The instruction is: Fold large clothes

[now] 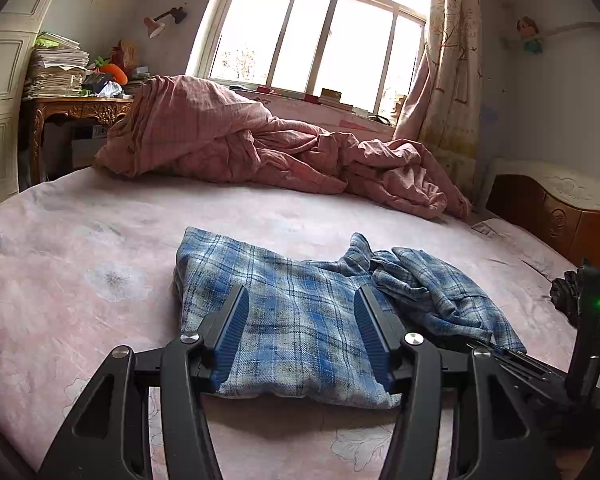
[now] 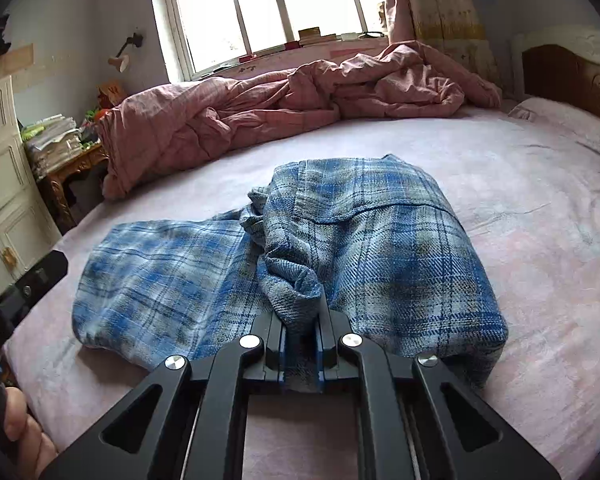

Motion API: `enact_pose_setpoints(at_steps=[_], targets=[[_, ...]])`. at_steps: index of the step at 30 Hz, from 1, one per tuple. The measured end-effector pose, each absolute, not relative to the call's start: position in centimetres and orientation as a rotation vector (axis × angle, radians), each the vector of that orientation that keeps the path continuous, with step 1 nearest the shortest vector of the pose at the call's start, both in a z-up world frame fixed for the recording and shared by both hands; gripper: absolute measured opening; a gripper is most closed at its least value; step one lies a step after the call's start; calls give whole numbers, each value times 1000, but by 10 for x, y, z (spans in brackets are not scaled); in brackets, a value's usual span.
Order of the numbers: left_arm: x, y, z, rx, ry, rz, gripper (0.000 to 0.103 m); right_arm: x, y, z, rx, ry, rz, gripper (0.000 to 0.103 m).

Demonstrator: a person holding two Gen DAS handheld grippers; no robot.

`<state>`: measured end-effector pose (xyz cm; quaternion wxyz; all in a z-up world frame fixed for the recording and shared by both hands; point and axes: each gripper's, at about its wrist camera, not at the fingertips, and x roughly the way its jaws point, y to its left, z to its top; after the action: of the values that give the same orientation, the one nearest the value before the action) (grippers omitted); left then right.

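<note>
— Filling the lower half of both views: a bed [image 1: 80, 240] under a pale pink flowered sheet. Heaped across the far side below the window [image 1: 312, 36]: a rumpled pink quilt [image 1: 220, 140].

— And lying where, the garment?

— Lying mid-sheet, toward the near edge: a blue, grey and white plaid shirt [image 1: 292, 320], soft woven cloth, partly folded. Showing flat and smooth on the left portion in the left wrist view, bunching into creased folds at the right. In the right wrist view, doubling over into a thick rounded fold at centre-right, with a single flat layer spreading toward lower left.

— Running which way?

— Stretching left to right across the frame, long axis roughly parallel to the near bed edge.

— Jaws?

— Hovering over the flat part, left gripper [image 1: 300, 320], blue pads standing about half apart, nothing pinched between them. Pinching narrow on a bunched fold of plaid at lower centre, right gripper [image 2: 302, 344].

— Smaller things?

— Sitting at upper left, a carved wooden table [image 1: 80, 110] stacked with papers.
</note>
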<state>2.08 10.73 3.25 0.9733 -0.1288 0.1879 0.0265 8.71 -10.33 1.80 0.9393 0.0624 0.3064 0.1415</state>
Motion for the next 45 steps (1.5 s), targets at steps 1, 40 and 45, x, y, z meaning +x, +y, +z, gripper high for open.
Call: enact_pose_setpoints(at_steps=[1, 40, 45], targets=[[20, 107, 33, -258, 379, 50, 54, 86, -105, 18, 133, 629, 299, 12], [84, 211, -37, -706, 789, 9, 16, 67, -137, 39, 236, 565, 378, 14], [73, 197, -6, -607, 676, 10, 6, 68, -163, 49, 197, 535, 280, 14]])
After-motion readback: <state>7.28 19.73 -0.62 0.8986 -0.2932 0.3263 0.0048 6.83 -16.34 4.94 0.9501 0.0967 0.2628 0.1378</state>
